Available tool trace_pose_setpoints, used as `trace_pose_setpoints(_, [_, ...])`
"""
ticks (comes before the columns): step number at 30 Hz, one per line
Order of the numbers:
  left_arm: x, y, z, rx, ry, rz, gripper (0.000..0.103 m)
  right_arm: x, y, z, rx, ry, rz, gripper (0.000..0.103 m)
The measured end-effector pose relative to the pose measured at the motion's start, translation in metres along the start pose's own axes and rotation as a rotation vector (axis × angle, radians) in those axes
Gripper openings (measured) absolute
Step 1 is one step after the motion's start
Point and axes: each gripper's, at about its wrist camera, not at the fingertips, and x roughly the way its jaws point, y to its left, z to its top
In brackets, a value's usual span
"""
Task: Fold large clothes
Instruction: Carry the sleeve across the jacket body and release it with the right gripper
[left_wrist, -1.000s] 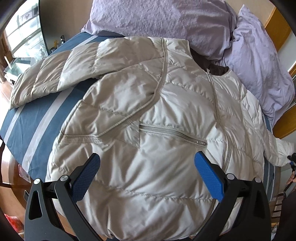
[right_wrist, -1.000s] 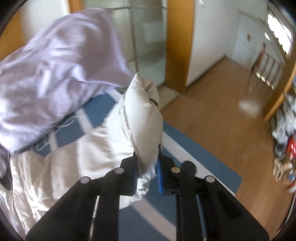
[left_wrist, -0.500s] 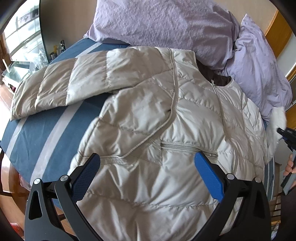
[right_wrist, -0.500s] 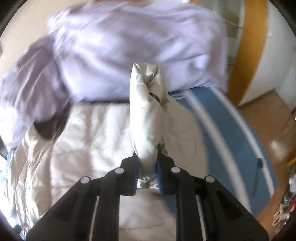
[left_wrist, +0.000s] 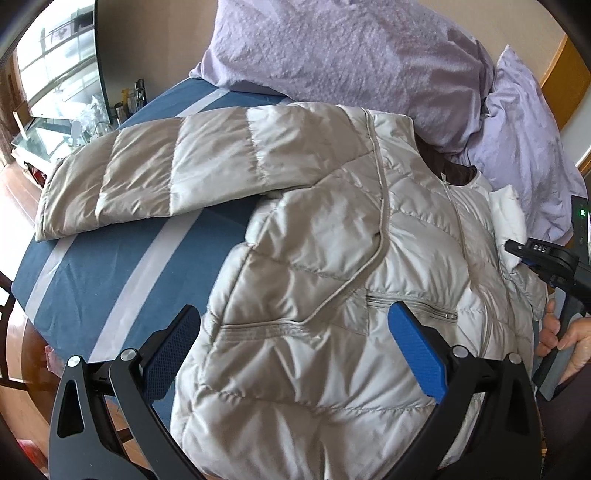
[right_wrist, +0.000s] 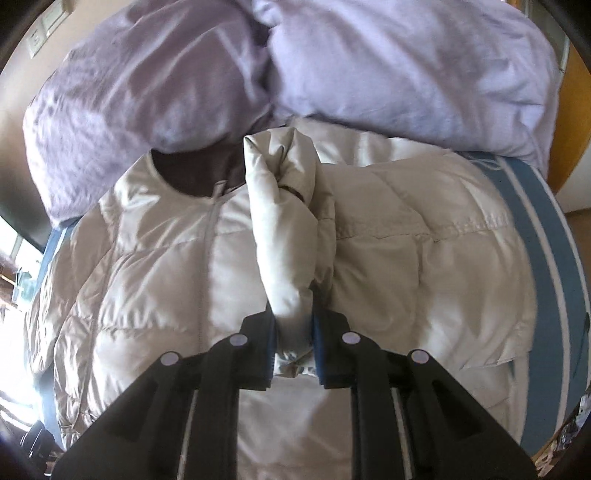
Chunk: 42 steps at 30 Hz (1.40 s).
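1. My right tool (right_wrist: 293, 332) is clamped on the cuff end of the jacket's sleeve (right_wrist: 284, 229), the puffy fabric pinched between both blue pads and standing up ahead of the fingers
2. The held sleeve hangs above the jacket's chest, just beside the front zipper (right_wrist: 207, 236)
3. My left tool (left_wrist: 295, 350) is spread wide and holds nothing; its two blue pads (left_wrist: 417, 350) hover over the lower front of the jacket, either side of the zipped pocket (left_wrist: 410, 306)
4. The cream quilted jacket (left_wrist: 332, 295) lies front-up on the bed (left_wrist: 110, 288), which has a blue cover with pale stripes
5. The other sleeve (left_wrist: 166, 177) lies stretched out flat across the blue cover
6. A lilac duvet (left_wrist: 351, 55) is heaped against the collar end of the jacket
7. In the left wrist view, my right hand (left_wrist: 565, 332) grips the right tool's handle at the frame edge
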Motion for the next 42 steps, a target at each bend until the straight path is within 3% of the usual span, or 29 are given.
trace_pose_setpoints(12, [-0.001, 0.009, 0.003, -0.009, -0.001, -0.002, 0.102, 0.016, 0.051, -0.014, -0.041, 0.058, 0.074, 0.019])
trace_pose_setpoints(18, [0.000, 0.008, 0.004, -0.006, -0.001, 0.000, 0.102, 0.023, 0.065, -0.023, -0.075, 0.085, 0.093, 0.034])
trace_pose_setpoints(20, [0.000, 0.008, 0.005, -0.005, 0.000, 0.000, 0.102, 0.019, 0.068, -0.023, -0.079, 0.081, 0.120, 0.046])
trace_pose_setpoints(26, [0.000, 0.006, 0.005, 0.000, -0.003, -0.002, 0.102, -0.005, 0.067, -0.011, -0.060, 0.035, 0.184, 0.048])
trace_pose_setpoints(31, [0.000, 0.008, 0.004, -0.007, -0.001, -0.001, 0.102, -0.015, 0.040, 0.005, 0.002, -0.036, 0.118, 0.053])
trace_pose_setpoints(35, [0.000, 0.011, 0.003, -0.013, 0.002, 0.002, 0.102, -0.007, 0.012, 0.010, 0.054, -0.065, -0.022, 0.060])
trace_pose_setpoints(37, [0.001, 0.013, 0.003, -0.015, 0.004, 0.005, 0.102, 0.002, 0.004, 0.010, 0.073, -0.058, -0.062, 0.063])
trace_pose_setpoints(42, [0.002, 0.017, 0.003, -0.018, 0.010, 0.016, 0.102, 0.019, 0.009, 0.004, 0.058, -0.011, -0.070, 0.066])
